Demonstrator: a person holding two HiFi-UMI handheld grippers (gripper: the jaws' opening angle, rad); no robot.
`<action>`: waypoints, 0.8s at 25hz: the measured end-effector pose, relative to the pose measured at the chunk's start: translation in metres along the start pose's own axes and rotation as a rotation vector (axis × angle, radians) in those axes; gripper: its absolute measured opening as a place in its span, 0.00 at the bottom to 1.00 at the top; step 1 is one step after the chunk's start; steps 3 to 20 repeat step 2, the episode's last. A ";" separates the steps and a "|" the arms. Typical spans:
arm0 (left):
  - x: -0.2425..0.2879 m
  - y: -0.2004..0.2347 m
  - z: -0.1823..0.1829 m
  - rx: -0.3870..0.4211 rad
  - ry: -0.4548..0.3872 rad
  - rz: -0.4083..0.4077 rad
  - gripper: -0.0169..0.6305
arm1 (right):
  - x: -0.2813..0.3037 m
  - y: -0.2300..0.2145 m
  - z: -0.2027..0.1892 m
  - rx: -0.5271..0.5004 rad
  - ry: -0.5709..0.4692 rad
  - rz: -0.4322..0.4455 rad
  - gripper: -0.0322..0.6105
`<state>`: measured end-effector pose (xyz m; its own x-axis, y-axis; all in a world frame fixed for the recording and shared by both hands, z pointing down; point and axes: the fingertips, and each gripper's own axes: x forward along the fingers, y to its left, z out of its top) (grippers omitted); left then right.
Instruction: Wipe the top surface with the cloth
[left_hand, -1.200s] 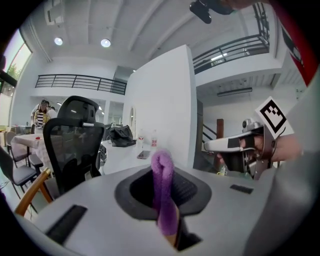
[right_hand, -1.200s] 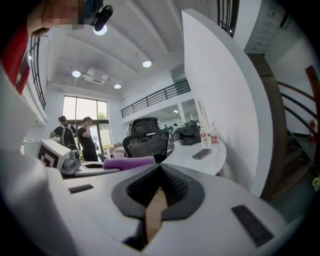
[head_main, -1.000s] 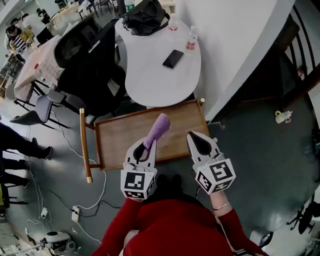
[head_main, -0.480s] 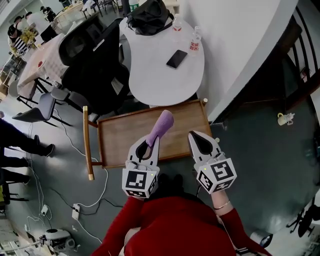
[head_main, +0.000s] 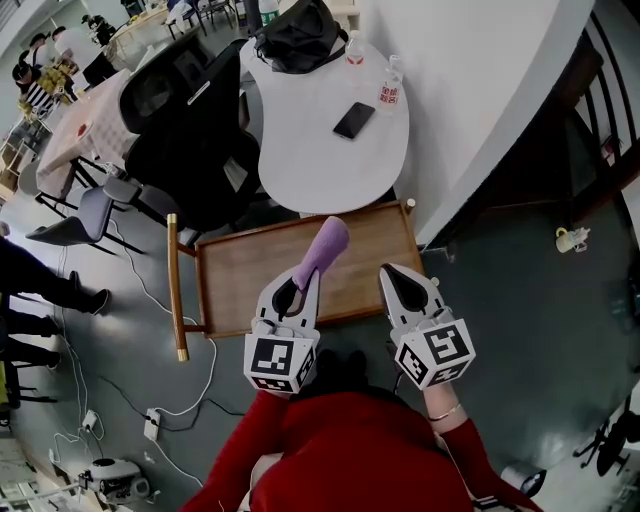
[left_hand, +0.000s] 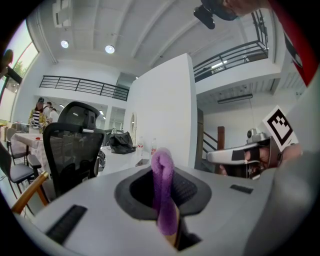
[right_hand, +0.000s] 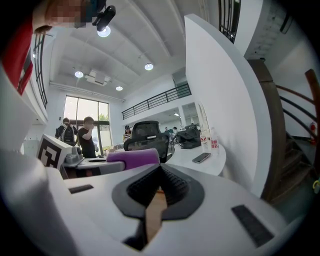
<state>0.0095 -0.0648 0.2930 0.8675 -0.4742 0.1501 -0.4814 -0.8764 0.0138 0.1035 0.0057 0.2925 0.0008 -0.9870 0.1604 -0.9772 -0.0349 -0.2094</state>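
A low wooden table top (head_main: 240, 275) lies in front of me in the head view. My left gripper (head_main: 290, 296) hovers over its near edge, shut on a rolled purple cloth (head_main: 322, 250) that sticks out forward above the wood. In the left gripper view the cloth (left_hand: 163, 192) stands pinched between the dark pads of that gripper (left_hand: 162, 170). My right gripper (head_main: 405, 290) is beside it, over the table's near right edge, jaws together and nothing in them. Its own view shows this gripper (right_hand: 160, 172) with pads meeting and wood in the gap below.
Beyond the wooden top stands a white round table (head_main: 320, 160) with a phone (head_main: 354, 119), bottles (head_main: 389, 85) and a black bag (head_main: 295, 35). A black office chair (head_main: 180, 130) is at the left. A white wall (head_main: 480, 100) runs along the right. Cables (head_main: 150, 420) lie on the floor.
Both grippers stay almost where they were, the left still holding the cloth. Only the head view has shifted slightly.
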 end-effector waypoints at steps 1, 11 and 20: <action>0.000 0.000 0.001 0.003 -0.003 0.001 0.10 | 0.000 0.000 0.001 -0.002 -0.005 -0.001 0.07; -0.001 0.000 0.001 0.007 -0.006 0.002 0.10 | 0.000 0.000 0.002 -0.005 -0.009 -0.002 0.07; -0.001 0.000 0.001 0.007 -0.006 0.002 0.10 | 0.000 0.000 0.002 -0.005 -0.009 -0.002 0.07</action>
